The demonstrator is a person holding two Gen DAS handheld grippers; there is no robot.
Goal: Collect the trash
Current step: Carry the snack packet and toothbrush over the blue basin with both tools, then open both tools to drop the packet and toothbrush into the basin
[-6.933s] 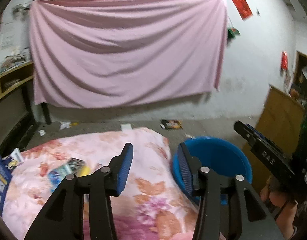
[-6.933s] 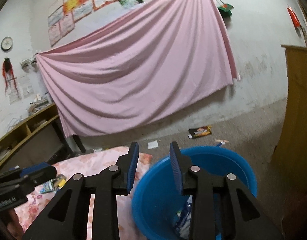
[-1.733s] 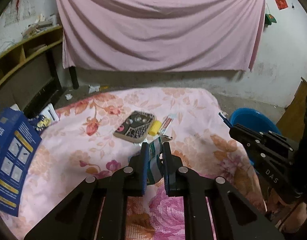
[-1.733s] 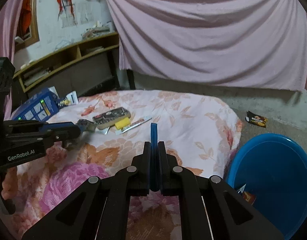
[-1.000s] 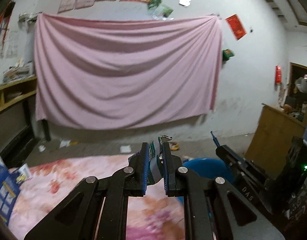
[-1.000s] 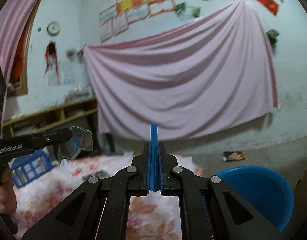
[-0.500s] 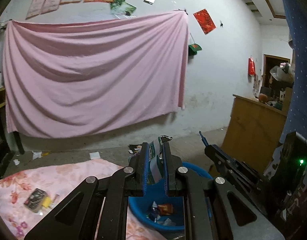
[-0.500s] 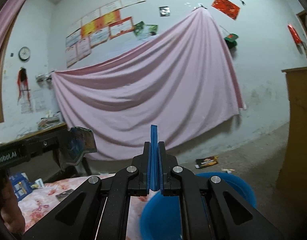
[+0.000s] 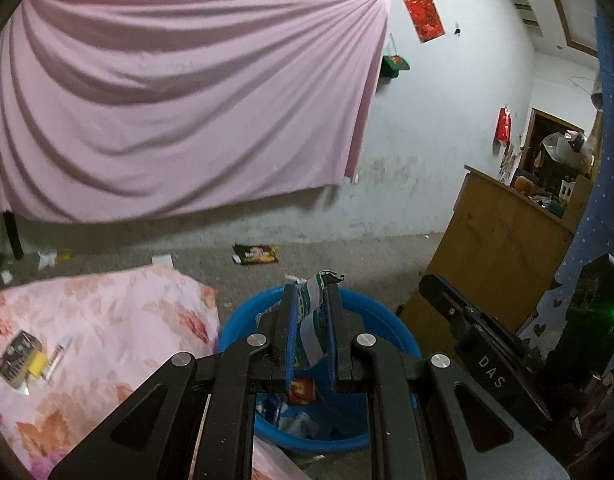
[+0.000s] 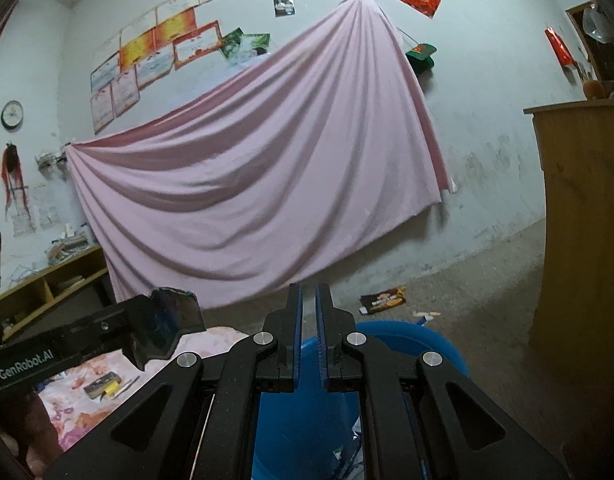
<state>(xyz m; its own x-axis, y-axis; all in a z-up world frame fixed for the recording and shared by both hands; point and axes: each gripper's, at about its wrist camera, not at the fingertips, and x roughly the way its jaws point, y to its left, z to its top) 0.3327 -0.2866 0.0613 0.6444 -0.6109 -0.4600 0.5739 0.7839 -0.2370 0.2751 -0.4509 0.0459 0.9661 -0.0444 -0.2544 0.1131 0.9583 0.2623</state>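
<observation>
My left gripper (image 9: 311, 296) is shut on a crumpled green and grey wrapper (image 9: 311, 320), which hangs above the blue basin (image 9: 391, 322). The right wrist view shows the same wrapper (image 10: 171, 316) as a dark crumpled shape at the left gripper's tip, left of the basin (image 10: 423, 340). My right gripper (image 10: 309, 292) is over the basin, its blue pads a narrow slit apart with nothing between them. In the left wrist view the right gripper (image 9: 427, 282) sits just right of the basin. Several wrappers (image 9: 303, 390) lie in the basin's bottom.
A bed with a pink floral cover (image 9: 107, 320) lies left of the basin, with a dark packet (image 9: 17, 354) on it. A wooden cabinet (image 9: 495, 248) stands to the right. A dark snack packet (image 9: 255, 254) lies on the floor below the pink cloth (image 9: 179, 100).
Both grippers have swung right from the bed to above the basin and tipped downward. The thin blue strip that stuck out of the right gripper's pads is gone.
</observation>
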